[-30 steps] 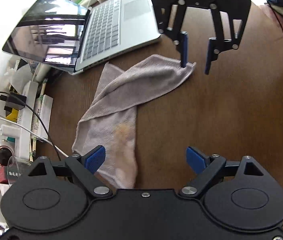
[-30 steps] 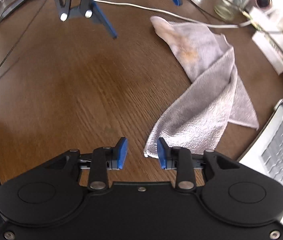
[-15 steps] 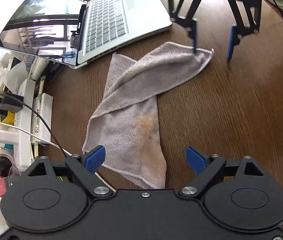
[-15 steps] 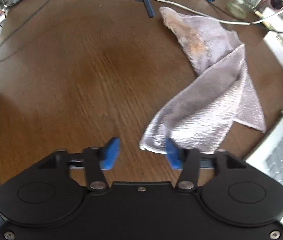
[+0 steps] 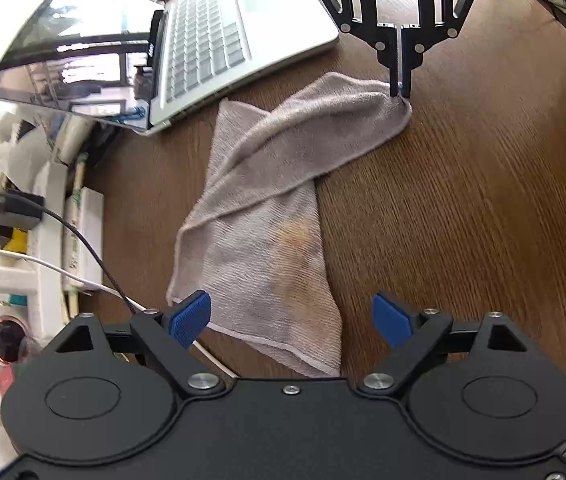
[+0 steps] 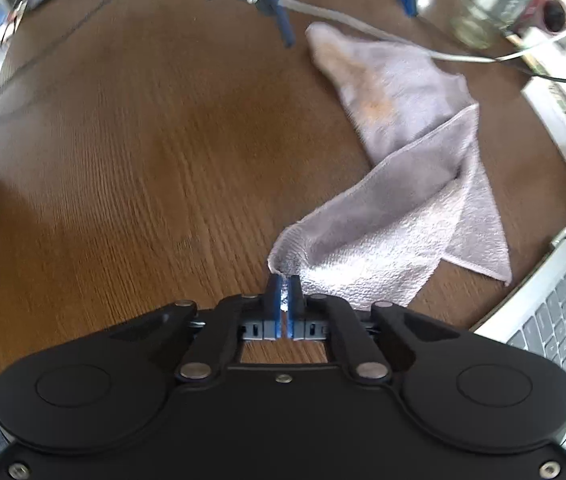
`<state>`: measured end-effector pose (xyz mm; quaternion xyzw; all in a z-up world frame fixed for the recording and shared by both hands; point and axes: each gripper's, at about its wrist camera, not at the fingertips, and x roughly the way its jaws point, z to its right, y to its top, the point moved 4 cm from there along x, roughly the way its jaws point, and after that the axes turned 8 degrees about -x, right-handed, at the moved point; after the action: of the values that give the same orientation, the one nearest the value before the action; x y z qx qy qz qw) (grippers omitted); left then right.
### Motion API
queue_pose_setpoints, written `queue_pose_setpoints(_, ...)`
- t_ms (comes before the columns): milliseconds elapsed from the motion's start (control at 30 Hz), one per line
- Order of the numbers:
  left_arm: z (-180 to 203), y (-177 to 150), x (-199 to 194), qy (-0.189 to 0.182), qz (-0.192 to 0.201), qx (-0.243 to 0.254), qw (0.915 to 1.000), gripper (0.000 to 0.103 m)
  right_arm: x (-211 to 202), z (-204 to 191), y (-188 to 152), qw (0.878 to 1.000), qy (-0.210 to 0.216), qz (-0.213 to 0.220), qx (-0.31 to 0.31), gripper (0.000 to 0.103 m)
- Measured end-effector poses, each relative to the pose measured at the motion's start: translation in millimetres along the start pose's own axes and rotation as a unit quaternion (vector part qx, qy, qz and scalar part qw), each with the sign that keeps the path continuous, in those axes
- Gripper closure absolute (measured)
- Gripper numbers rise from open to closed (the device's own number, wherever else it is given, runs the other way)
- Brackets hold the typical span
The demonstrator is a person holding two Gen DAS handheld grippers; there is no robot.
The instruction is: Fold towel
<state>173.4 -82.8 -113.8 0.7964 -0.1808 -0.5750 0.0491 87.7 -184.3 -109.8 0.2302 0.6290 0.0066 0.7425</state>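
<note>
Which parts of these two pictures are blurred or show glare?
Left wrist view: mostly sharp; the laptop screen mirrors bright windows, and straight edges bend near the rim. Right wrist view: the wooden table and far clutter are smeared, while the right tool shut on the towel corner stays sharper.

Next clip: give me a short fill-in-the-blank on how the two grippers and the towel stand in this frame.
1. The right gripper is shut on a ____ of the towel.
2. The left gripper is ____, its fingers either side of the towel's near end.
3. The towel lies on a brown ____ table.
4. Beside the towel's far end sits an open ____ with a silver keyboard.

Missing words: corner; open; wooden; laptop
</note>
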Motion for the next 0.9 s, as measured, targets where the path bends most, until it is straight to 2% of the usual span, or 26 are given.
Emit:
queue_pose_setpoints(133, 30.7, 25.8, -18.2, -0.018, 0.051, 0.042, 0.9977, 0.016, -30.0, 2.0, 8.0, 0.999, -0.012, 0.033, 0.016, 0.1)
queue_pose_setpoints(233, 55.5, 47.7, -29.2, -0.037, 0.095, 0.071, 0.9922, 0.016, -52.3, 2.8, 14.6, 0.999, -0.019, 0.046, 0.009, 0.1)
queue_pose_setpoints(400, 67.1, 77.5, -23.1, -0.06, 0.145, 0.048, 0.9864, 0.016, -77.0, 4.4, 21.0, 0.998, -0.023, 0.05, -0.004, 0.1)
queue_pose_setpoints(567, 62.0, 90.2, -3.2, -0.063, 0.145, 0.024, 0.987, 0.018, -93.5, 1.3, 20.9, 0.999, -0.024, 0.048, -0.006, 0.1)
queue_pose_setpoints(633, 60.1, 91.7, 1.6, -0.064, 0.142, 0.02, 0.9875, 0.033, -99.5, 0.0, 18.0, 0.999, -0.025, 0.045, -0.005, 0.1)
queue_pose_setpoints(767, 58.4, 90.5, 5.2, -0.064, 0.132, 0.019, 0.989, 0.05, -102.7, -0.3, 14.2, 0.999, -0.028, 0.044, 0.001, 0.1)
queue_pose_setpoints(833, 56.7, 89.2, 9.8, -0.062, 0.124, 0.018, 0.9901, 0.066, -106.5, -1.3, 12.1, 0.999, -0.028, 0.045, 0.006, 0.1)
queue_pose_setpoints(900, 54.6, 88.3, 12.2, -0.064, 0.119, 0.017, 0.9907, 0.075, -106.9, -2.1, 11.6, 0.999, -0.027, 0.044, 0.005, 0.1)
